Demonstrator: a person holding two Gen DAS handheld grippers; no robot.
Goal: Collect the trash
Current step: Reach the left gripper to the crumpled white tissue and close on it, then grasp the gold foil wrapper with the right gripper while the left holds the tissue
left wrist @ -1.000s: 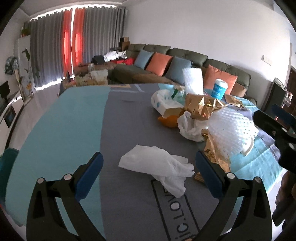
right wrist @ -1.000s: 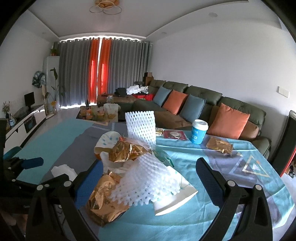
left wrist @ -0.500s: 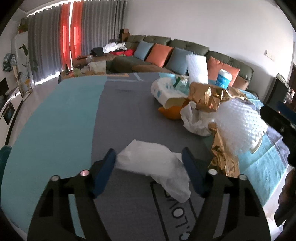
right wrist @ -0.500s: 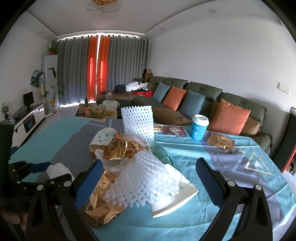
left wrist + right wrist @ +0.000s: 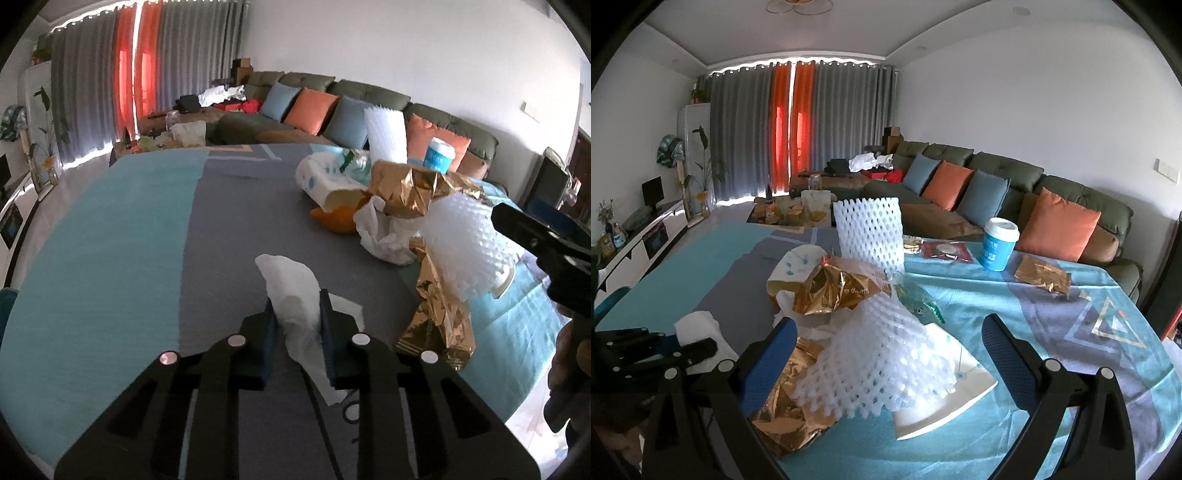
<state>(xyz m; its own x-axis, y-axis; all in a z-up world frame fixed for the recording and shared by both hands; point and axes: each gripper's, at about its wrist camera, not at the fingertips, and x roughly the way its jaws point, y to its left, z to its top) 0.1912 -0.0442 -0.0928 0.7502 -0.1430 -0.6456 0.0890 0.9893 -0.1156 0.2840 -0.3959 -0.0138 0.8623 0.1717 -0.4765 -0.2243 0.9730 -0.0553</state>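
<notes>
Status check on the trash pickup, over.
Left claw just closed, pinching the white tissue. Right claw open, empty, over the foam net and gold wrappers. Tissue on the tablecloth, nothing blocking.

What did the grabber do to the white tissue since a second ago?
The left gripper has just been closing and now pinches the tissue, bunching it up between its pads. The right gripper stayed open over the trash pile, which did not move.

Green sofa, grey curtains
</notes>
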